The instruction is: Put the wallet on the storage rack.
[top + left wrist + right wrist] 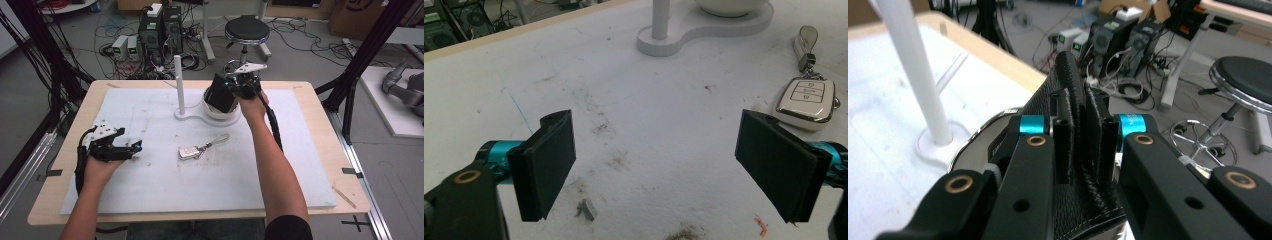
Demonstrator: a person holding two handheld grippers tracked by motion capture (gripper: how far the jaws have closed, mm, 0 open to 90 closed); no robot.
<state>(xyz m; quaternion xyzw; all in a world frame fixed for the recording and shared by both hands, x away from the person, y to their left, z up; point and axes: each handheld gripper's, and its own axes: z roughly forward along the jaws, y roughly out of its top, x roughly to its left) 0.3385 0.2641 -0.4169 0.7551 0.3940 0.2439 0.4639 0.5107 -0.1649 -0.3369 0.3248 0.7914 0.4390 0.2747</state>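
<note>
A black leather wallet is held above the white bowl, with my right gripper shut on its edge. In the right gripper view the wallet is pinched between the two pads, over the bowl's rim. A white car key with a strap lies mid-mat. My left gripper rests open at the mat's left, nothing between its pads; in the left gripper view the key lies beyond the right pad.
A white stand with an upright post joins the bowl's base. A foam mat covers the wooden table. Beyond the far edge stand a stool and computer boxes among cables.
</note>
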